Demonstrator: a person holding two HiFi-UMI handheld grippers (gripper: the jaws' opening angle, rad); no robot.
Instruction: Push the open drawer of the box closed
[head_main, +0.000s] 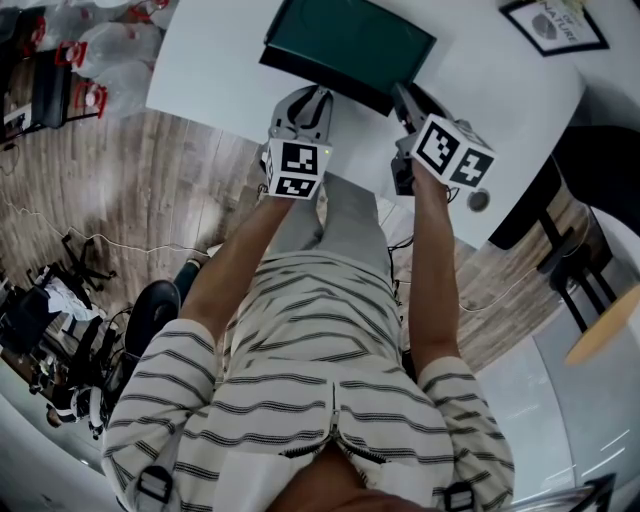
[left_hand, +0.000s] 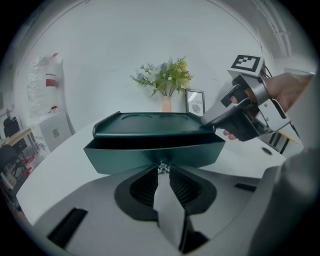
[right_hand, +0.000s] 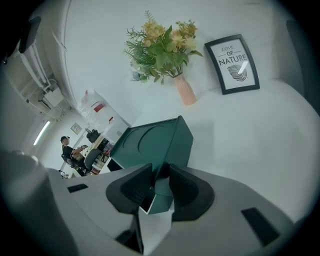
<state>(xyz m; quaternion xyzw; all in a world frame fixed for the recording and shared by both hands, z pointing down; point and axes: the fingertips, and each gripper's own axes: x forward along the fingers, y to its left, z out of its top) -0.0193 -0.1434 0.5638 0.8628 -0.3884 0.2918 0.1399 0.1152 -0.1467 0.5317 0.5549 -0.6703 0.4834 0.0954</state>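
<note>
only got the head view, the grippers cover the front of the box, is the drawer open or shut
Observer: Open. In the left gripper view the drawer sticks out from under the top of the box, with a dark gap above its front.
Operator: what's the left one on
Observer: The left gripper has its fingers closed on a small metal knob at the middle of the drawer front.
Operator: and the other
Observer: The right gripper is on the box, not the drawer. Its own view shows a corner of the box's top pinched between its fingers.
</note>
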